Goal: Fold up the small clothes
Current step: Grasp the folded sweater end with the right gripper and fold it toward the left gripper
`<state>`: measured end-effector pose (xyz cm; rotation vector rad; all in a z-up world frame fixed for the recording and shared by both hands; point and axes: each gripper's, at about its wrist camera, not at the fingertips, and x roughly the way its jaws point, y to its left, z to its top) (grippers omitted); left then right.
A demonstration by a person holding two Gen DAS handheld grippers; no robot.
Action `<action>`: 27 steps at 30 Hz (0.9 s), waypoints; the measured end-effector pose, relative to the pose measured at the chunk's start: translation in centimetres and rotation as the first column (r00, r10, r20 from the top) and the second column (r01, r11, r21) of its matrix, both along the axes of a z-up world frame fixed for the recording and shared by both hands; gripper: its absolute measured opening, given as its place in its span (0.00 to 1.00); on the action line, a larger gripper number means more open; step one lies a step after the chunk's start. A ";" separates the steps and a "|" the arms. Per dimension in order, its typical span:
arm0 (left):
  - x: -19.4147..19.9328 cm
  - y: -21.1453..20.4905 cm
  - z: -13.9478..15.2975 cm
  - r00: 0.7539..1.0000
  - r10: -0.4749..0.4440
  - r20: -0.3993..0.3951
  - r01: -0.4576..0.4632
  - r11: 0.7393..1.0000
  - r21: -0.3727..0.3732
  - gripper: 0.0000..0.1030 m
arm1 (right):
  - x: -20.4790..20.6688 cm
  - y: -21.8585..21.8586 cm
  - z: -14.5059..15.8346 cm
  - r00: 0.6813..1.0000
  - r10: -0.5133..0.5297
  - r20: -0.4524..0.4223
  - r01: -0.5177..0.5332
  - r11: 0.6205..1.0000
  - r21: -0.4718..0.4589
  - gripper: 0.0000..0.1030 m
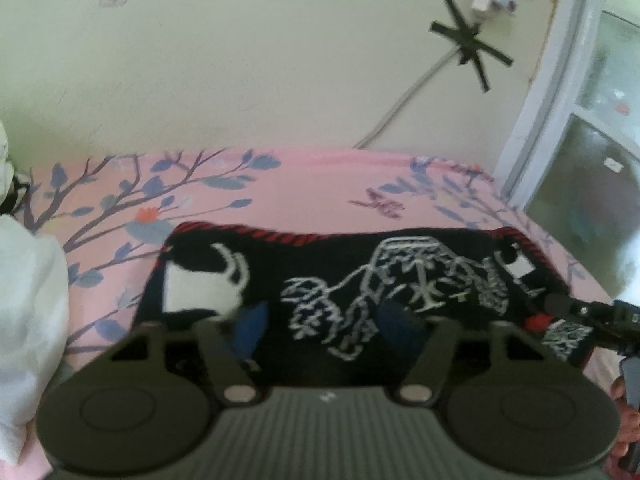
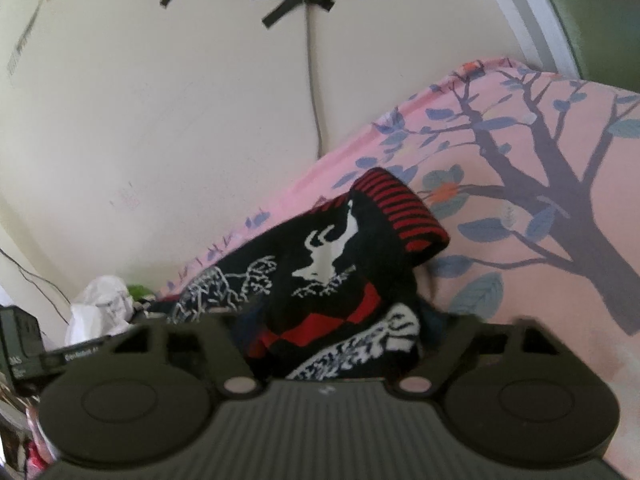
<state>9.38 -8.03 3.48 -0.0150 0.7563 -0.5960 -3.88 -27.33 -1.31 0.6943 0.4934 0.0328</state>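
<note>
A small black knit garment (image 1: 340, 280) with white line patterns, a white patch and red-and-black striped trim lies spread across a pink bedsheet (image 1: 320, 184) printed with branches and blue leaves. In the left wrist view it stretches nearly the width of the sheet, its striped edge toward the wall (image 1: 240, 60).

The left gripper (image 1: 324, 324) sits low over the near edge of the garment. Its two blue-tipped fingers (image 1: 250, 328) stand well apart, both over the black fabric, with the jaws wide and nothing pinched between them. At the right edge of that view, the right gripper (image 1: 560, 312) reaches in from the side, its tips at the garment's right end, where a fold of patterned fabric sits between them.

In the right wrist view, a bunched section of the garment (image 2: 340, 280) rises between the right gripper's fingers, with red, black and white folds filling the gap; the jaws are closed on the cloth. A striped cuff (image 2: 400, 216) curls upward beyond it, over the pink sheet.

Past the garment, a white cloth (image 1: 28, 320) is heaped on the left side of the bed. A crumpled white plastic bag (image 2: 104, 304) and a dark box (image 2: 24, 344) sit beyond the bed's edge. Black tape strips (image 1: 468, 44) hold a cable to the wall, beside a white window frame (image 1: 560, 92).
</note>
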 end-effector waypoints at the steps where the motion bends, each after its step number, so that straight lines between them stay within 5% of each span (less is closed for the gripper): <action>1: 0.1 0.0 -0.1 1.000 0.005 -0.002 -0.005 1.000 0.006 0.47 | 0.4 0.0 -0.1 1.000 0.011 -0.016 -0.011 1.000 0.013 0.35; 5: 0.1 0.1 -0.1 1.000 0.009 0.001 -0.009 1.000 0.018 0.42 | 0.5 -0.3 1.5 0.999 0.033 0.029 -0.036 0.996 0.086 0.27; 9: 0.2 0.5 0.4 1.000 0.010 -0.018 -0.010 1.000 -0.016 0.39 | 1.0 3.9 7.7 0.973 0.174 0.150 -0.163 0.983 -0.082 0.27; 11: 0.1 2.2 1.9 1.000 0.013 -0.010 -0.014 0.995 -0.104 0.40 | 2.0 6.9 10.1 0.946 0.273 0.175 -0.246 0.956 -0.162 0.27; 16: -0.7 9.5 5.8 0.981 0.165 0.098 -0.130 0.946 -0.298 0.54 | 6.1 17.4 12.3 0.839 0.536 0.100 -0.471 0.805 -0.360 0.25; 19: -0.6 12.6 6.4 0.966 0.238 0.097 -0.190 0.915 -0.355 0.64 | 9.1 23.2 10.0 0.779 0.626 -0.035 -0.579 0.697 -0.423 0.24; 22: -0.1 13.4 6.1 0.965 0.251 0.081 -0.206 0.910 -0.361 0.75 | 11.6 26.6 5.8 0.746 0.647 -0.156 -0.640 0.632 -0.438 0.25; 24: 0.5 12.9 5.9 0.970 0.234 0.059 -0.200 0.916 -0.347 0.75 | 11.0 26.9 5.7 0.741 0.660 -0.122 -0.631 0.623 -0.462 0.33; 25: 0.9 12.4 5.7 0.972 0.230 0.048 -0.202 0.924 -0.326 0.75 | 10.6 26.6 6.1 0.724 0.681 -0.112 -0.650 0.620 -0.440 0.56; 27: 1.5 11.3 5.2 0.972 0.233 0.033 -0.216 0.938 -0.272 0.76 | 9.7 25.5 6.7 0.707 0.701 -0.095 -0.669 0.619 -0.411 0.60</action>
